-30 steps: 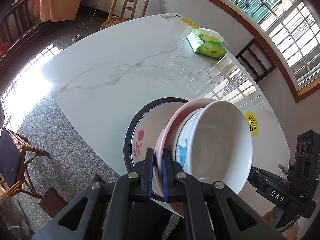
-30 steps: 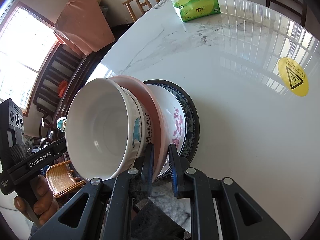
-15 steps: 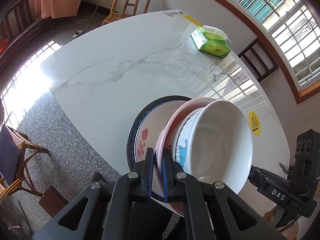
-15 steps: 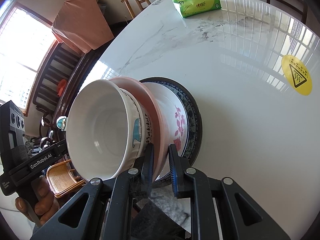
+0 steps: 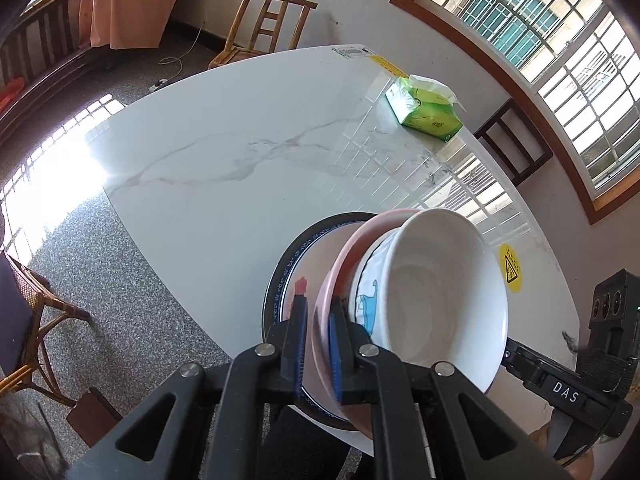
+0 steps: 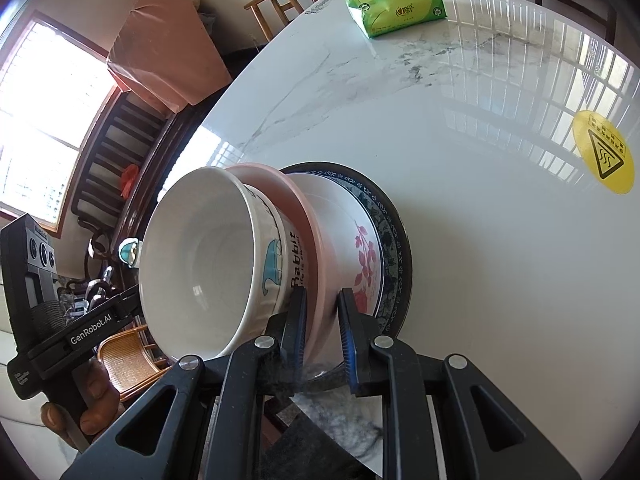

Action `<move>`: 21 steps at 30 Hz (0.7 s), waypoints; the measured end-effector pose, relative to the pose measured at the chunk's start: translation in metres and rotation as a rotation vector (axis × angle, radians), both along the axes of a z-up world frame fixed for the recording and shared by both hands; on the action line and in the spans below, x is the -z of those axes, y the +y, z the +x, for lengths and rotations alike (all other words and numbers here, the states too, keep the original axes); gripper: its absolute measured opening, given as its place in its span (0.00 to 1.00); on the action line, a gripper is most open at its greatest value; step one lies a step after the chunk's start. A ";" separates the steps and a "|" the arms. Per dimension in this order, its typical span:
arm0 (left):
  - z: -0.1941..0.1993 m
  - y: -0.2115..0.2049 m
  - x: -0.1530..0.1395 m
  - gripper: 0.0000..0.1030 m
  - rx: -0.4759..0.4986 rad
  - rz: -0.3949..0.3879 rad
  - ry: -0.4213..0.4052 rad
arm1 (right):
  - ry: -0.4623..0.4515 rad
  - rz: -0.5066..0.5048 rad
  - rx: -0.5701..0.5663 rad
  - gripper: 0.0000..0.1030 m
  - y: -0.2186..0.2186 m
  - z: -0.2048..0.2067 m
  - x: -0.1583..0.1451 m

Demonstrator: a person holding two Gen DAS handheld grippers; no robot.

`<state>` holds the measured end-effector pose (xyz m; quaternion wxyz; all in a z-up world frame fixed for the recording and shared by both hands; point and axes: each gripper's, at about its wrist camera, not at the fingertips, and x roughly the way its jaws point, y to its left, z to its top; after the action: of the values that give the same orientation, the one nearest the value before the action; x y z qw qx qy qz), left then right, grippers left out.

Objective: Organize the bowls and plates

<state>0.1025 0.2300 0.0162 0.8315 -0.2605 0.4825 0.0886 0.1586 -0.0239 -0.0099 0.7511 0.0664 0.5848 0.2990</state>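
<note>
A white bowl (image 5: 436,292) with a blue cartoon print sits in a pink plate (image 5: 340,256). Under them lie a white plate with red flowers (image 6: 366,240) and a dark blue-rimmed plate (image 6: 394,224) on the white marble table (image 5: 224,152). The white bowl (image 6: 208,256) and pink plate (image 6: 296,200) also show in the right wrist view. My left gripper (image 5: 318,332) is shut on the pink plate's rim on one side. My right gripper (image 6: 322,320) is shut on its rim on the other side.
A green tissue pack (image 5: 426,112) lies at the far side of the table, also in the right wrist view (image 6: 396,10). A yellow warning sticker (image 6: 604,152) is on the tabletop. Wooden chairs (image 5: 264,20) stand around the table. The table's near edge runs just under the plates.
The stack and both grippers have shifted slightly over the table. Both grips stay the same.
</note>
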 end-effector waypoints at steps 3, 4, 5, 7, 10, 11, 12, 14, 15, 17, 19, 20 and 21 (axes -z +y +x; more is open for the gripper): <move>-0.006 0.001 0.002 0.19 0.004 0.022 -0.057 | -0.053 0.002 0.035 0.32 -0.007 -0.001 0.002; -0.009 -0.001 0.002 0.20 0.013 0.039 -0.082 | -0.076 -0.003 0.044 0.35 -0.008 -0.001 0.004; -0.012 -0.002 0.002 0.23 0.017 0.061 -0.107 | -0.096 -0.004 0.050 0.41 -0.010 -0.003 0.004; -0.018 -0.004 0.001 0.25 0.018 0.100 -0.155 | -0.127 0.013 0.062 0.43 -0.012 -0.008 0.004; -0.029 -0.011 -0.001 0.29 0.015 0.182 -0.208 | -0.198 0.028 0.083 0.45 -0.015 -0.016 0.001; -0.032 -0.014 -0.003 0.31 0.010 0.216 -0.226 | -0.229 0.029 0.091 0.47 -0.016 -0.020 -0.002; -0.037 -0.017 -0.005 0.32 0.006 0.250 -0.246 | -0.259 0.031 0.098 0.49 -0.017 -0.024 -0.004; -0.046 -0.025 -0.008 0.35 -0.002 0.323 -0.281 | -0.330 0.040 0.106 0.53 -0.018 -0.034 -0.011; -0.050 -0.027 -0.009 0.36 -0.007 0.351 -0.297 | -0.377 0.033 0.114 0.55 -0.019 -0.041 -0.015; -0.056 -0.032 -0.010 0.36 -0.015 0.394 -0.319 | -0.475 0.025 0.131 0.60 -0.020 -0.056 -0.024; -0.060 -0.035 -0.008 0.36 -0.008 0.406 -0.328 | -0.550 0.044 0.155 0.66 -0.023 -0.070 -0.030; -0.062 -0.037 -0.007 0.36 -0.005 0.408 -0.331 | -0.580 0.051 0.172 0.69 -0.025 -0.076 -0.032; -0.064 -0.038 -0.006 0.36 -0.003 0.414 -0.329 | -0.608 0.061 0.191 0.72 -0.027 -0.082 -0.034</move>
<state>0.0386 0.1916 0.0219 0.9343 -0.0964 0.3120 0.1429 0.0765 -0.0512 0.0239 0.9137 0.0512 0.3156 0.2506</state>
